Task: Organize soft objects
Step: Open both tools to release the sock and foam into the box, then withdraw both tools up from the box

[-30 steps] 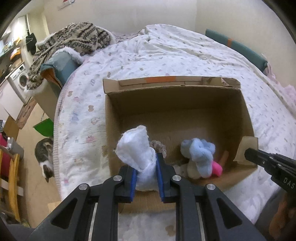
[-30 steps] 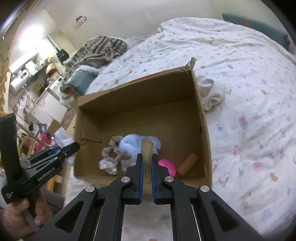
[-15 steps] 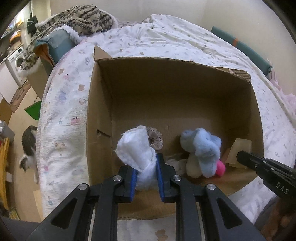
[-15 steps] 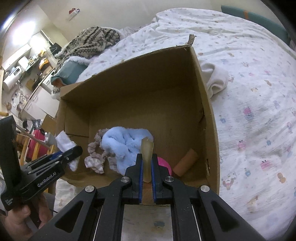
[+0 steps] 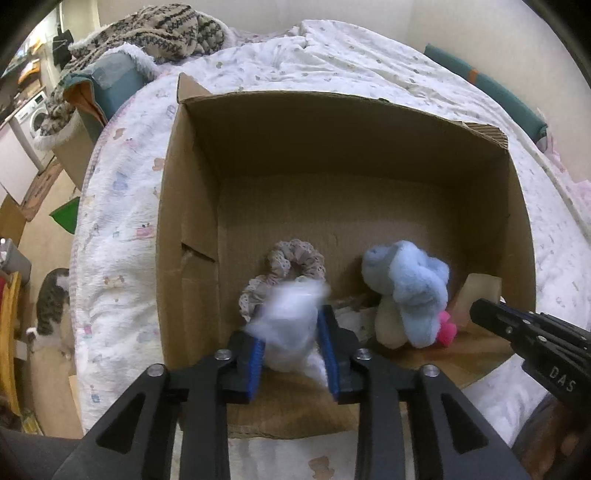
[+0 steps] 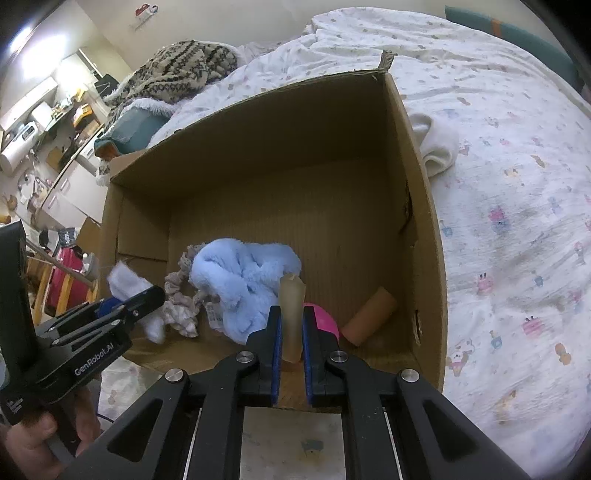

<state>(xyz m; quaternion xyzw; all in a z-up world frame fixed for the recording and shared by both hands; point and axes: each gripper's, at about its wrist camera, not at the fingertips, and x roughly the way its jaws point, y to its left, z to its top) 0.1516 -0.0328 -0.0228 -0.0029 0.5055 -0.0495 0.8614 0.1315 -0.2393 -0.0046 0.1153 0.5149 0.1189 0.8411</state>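
Note:
An open cardboard box (image 5: 192, 206) (image 6: 424, 206) sits on the bed. Inside lie a beige scrunchie (image 5: 291, 258) (image 6: 177, 291), a fluffy blue plush (image 5: 410, 280) (image 6: 243, 273), a pink ball (image 5: 448, 330) (image 6: 323, 319) and a tan cylinder (image 6: 369, 315). My left gripper (image 5: 291, 343) (image 6: 147, 299) has opened over the box's near edge; a white fluffy piece (image 5: 291, 325) (image 6: 127, 286), blurred, sits loosely between its fingers. My right gripper (image 6: 291, 332) (image 5: 487, 317) is over the near right corner, its jaws slightly parted around a beige foam piece (image 6: 291, 314) (image 5: 476, 295).
The bed has a white patterned cover (image 6: 517, 184). A white sock (image 6: 436, 147) lies just outside the box's right wall. A patterned blanket (image 5: 159, 33) is heaped at the bed's far left. A cat (image 5: 48, 306) stands on the floor to the left.
Both grippers have moved forward and lower over the box. The left jaws have opened and the white piece is slipping down. The right jaws have widened a little around the foam piece.

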